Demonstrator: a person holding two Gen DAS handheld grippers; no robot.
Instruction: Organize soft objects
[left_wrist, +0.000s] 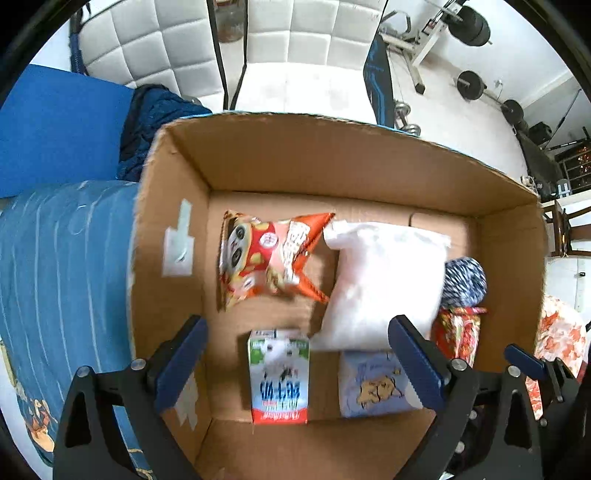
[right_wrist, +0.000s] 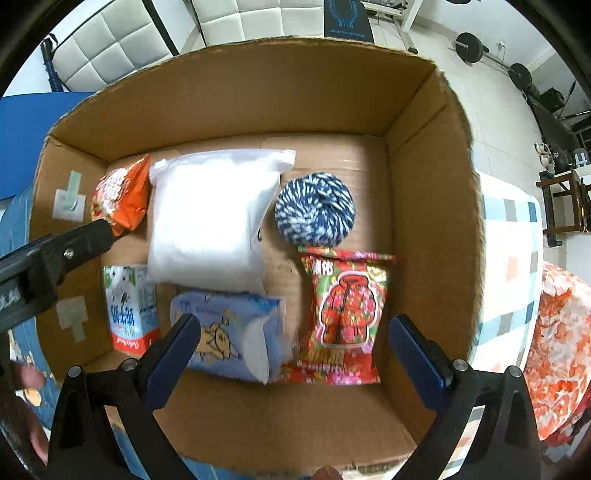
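Observation:
An open cardboard box (left_wrist: 177, 173) (right_wrist: 424, 192) holds several soft things. An orange snack bag (left_wrist: 269, 254) (right_wrist: 122, 192) lies at its far left. A white plastic pouch (left_wrist: 380, 280) (right_wrist: 210, 218) lies in the middle. A blue-white yarn ball (left_wrist: 463, 280) (right_wrist: 316, 210) sits to its right. A red floral packet (left_wrist: 458, 332) (right_wrist: 347, 314), a light blue tissue pack (left_wrist: 373, 387) (right_wrist: 229, 332) and a milk carton (left_wrist: 279, 376) (right_wrist: 129, 306) lie near the front. My left gripper (left_wrist: 299, 369) is open and empty above the carton. My right gripper (right_wrist: 291, 358) is open and empty above the tissue pack and packet.
The box rests on a bed with blue striped bedding (left_wrist: 62, 266). A blue mat (left_wrist: 55, 125) and dark blue garment (left_wrist: 155, 122) lie left. An orange floral cloth (right_wrist: 561, 343) lies right. A white padded headboard (left_wrist: 155, 44) and gym weights (left_wrist: 472, 85) stand behind.

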